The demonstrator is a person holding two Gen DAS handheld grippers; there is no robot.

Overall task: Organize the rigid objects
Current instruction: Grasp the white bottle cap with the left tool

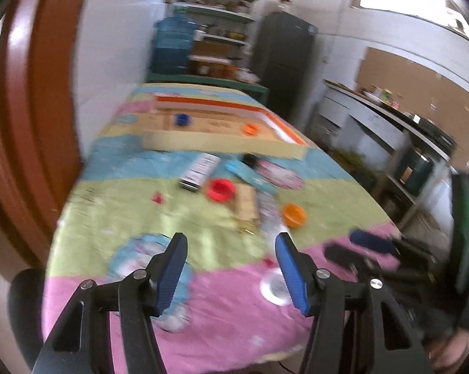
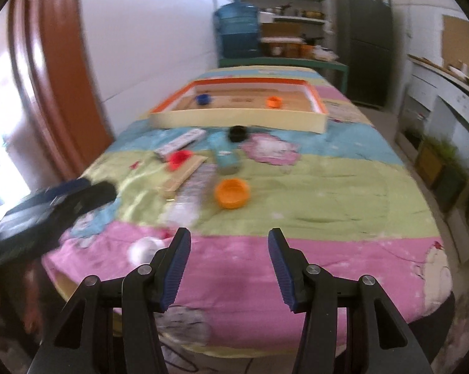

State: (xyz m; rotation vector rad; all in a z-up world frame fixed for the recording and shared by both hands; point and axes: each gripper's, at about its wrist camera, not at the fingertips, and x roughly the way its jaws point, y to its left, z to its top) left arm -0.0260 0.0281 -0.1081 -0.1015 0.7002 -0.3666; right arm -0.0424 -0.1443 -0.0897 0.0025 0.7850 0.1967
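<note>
Both hand-held grippers, left (image 1: 231,249) and right (image 2: 229,244), gape empty, orange bowl (image 2: 232,193) just ahead.

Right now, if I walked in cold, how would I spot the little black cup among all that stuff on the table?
Find the big shallow tray with the orange rim at the table's far end. Just outside its near wall, on the blue stripe of the cloth, sits the black cup, beside a teal box. It is the only black cup; the other small cups are red, orange or blue.
</note>
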